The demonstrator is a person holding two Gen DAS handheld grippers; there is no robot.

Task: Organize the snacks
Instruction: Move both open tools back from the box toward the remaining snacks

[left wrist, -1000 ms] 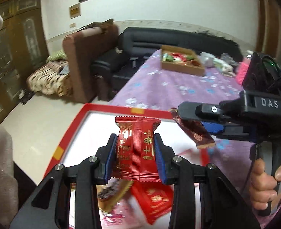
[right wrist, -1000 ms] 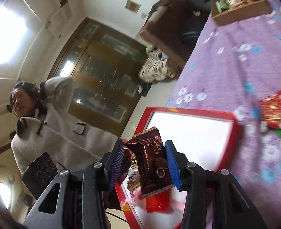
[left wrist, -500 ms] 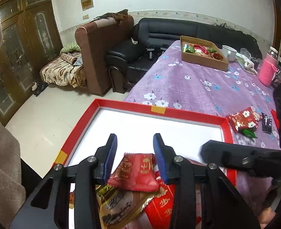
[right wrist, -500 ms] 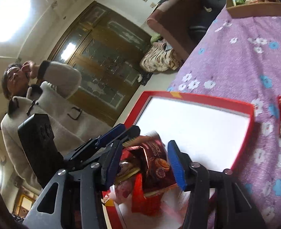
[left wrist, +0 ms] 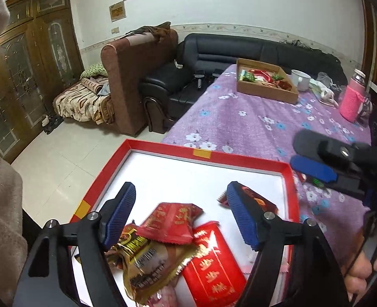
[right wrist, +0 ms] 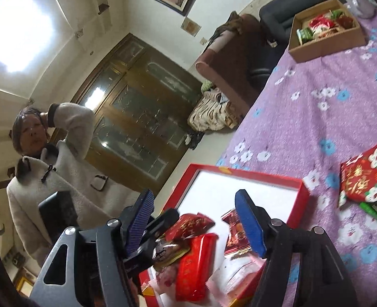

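Left tool: your left tool has just been opening, and its blue pads now stand wide apart. It holds nothing. The small red snack pack lies loose between the pads, on top of the pile.

Right tool: your right tool has just been opening too. Its pads are wide apart and grip nothing. The dark red snack pack lies in the box just beside the right pad.

Red box: the red box with the white floor sits at the near edge of the desk, the one with the purple flower cloth. Its far half is bare white.

Snack pile: the snacks are heaped at the near end of the red box. A big red pack and a brown and gold pack lie under the small red one.

Loose snacks: a red flowery pack and a green pack lie on the cloth, right of the red box.

Far end: a brown cardboard box with more snacks sits near the far edge of the desk.
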